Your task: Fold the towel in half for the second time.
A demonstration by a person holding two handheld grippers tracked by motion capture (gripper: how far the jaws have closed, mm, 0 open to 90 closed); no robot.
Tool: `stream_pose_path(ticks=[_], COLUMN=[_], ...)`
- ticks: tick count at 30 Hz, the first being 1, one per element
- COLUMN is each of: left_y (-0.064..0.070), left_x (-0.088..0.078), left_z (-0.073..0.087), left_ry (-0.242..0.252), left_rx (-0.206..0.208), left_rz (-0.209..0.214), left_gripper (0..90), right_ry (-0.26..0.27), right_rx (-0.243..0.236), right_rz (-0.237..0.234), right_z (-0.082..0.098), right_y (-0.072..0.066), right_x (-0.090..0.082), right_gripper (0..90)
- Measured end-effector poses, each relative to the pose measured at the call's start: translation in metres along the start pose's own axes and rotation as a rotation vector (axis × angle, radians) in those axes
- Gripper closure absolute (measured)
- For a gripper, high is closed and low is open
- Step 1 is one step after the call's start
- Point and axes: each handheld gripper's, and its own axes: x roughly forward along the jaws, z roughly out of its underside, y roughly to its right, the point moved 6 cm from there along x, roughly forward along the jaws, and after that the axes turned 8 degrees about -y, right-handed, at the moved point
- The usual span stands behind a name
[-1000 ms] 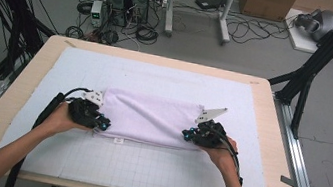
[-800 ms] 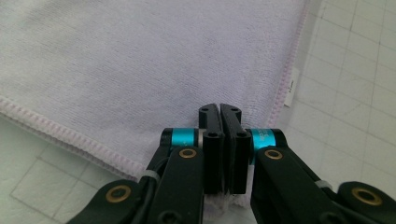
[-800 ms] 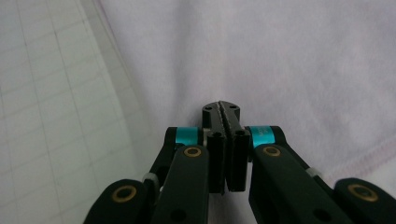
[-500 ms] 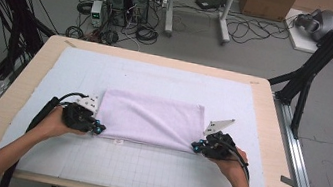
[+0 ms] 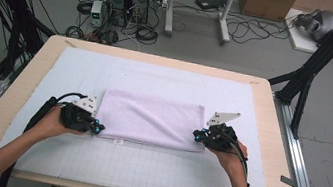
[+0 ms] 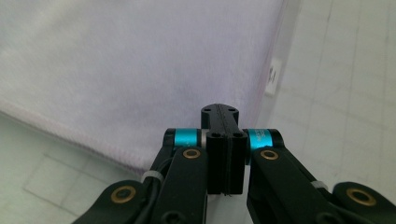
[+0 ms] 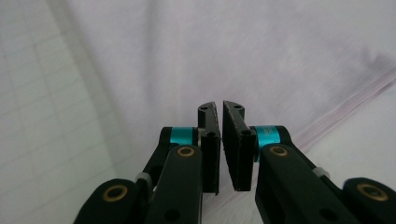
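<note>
Towel (image 5: 150,119) corners nearest the person have been drawn outward since a second ago, flattening the fold; left gripper (image 5: 94,126) and right gripper (image 5: 196,136) both sit clenched, grasping nothing.

The towel (image 5: 150,119) is soft matt cloth, pale lilac, with a fine nap and a stitched hem along its edge; a small white fabric label (image 6: 273,77) sits at that hem. The mat (image 5: 142,168) under it is smooth, matt white with a printed grid. The table (image 5: 271,120) shows a pale wood rim, smooth and dull. Each gripper (image 6: 223,140) (image 7: 220,140) is matt black plastic with brass-coloured rivets and glossy teal metal collars; a grey flat plate (image 5: 223,117) tops the right one.
</note>
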Motion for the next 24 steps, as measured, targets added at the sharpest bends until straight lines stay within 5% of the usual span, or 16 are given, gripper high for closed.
stream_pose_path(ticks=[4, 7, 13, 18, 22, 24], left_y=[-0.016, -0.03, -0.06, -0.084, -0.099, -0.104], left_x=[-0.013, -0.016, 0.009, 0.03, 0.039, 0.039], left_z=[-0.014, -0.026, -0.047, -0.046, -0.03, -0.027], left_ry=[0.06, 0.094, 0.088, 0.091, 0.026, 0.046], left_rx=[-0.037, -0.051, -0.084, -0.144, -0.189, -0.223], left_rz=[-0.054, -0.073, -0.12, -0.172, -0.204, -0.211], left_gripper=[88.8, 88.8, 89.0, 89.0, 89.0, 89.2], right_ry=[0.077, 0.076, 0.058, 0.021, 0.014, 0.023], right_rx=[0.041, 0.038, 0.021, 0.042, 0.061, 0.084], right_rz=[-0.002, -0.003, -0.025, 0.007, 0.051, 0.075], right_z=[-0.013, -0.022, -0.043, -0.044, -0.038, -0.035], right_y=[0.012, 0.017, 0.023, 0.034, 0.047, 0.054], right_x=[0.004, 0.011, 0.043, 0.064, 0.065, 0.063], right_gripper=[89.4, 89.4, 89.5, 89.5, 89.5, 89.5])
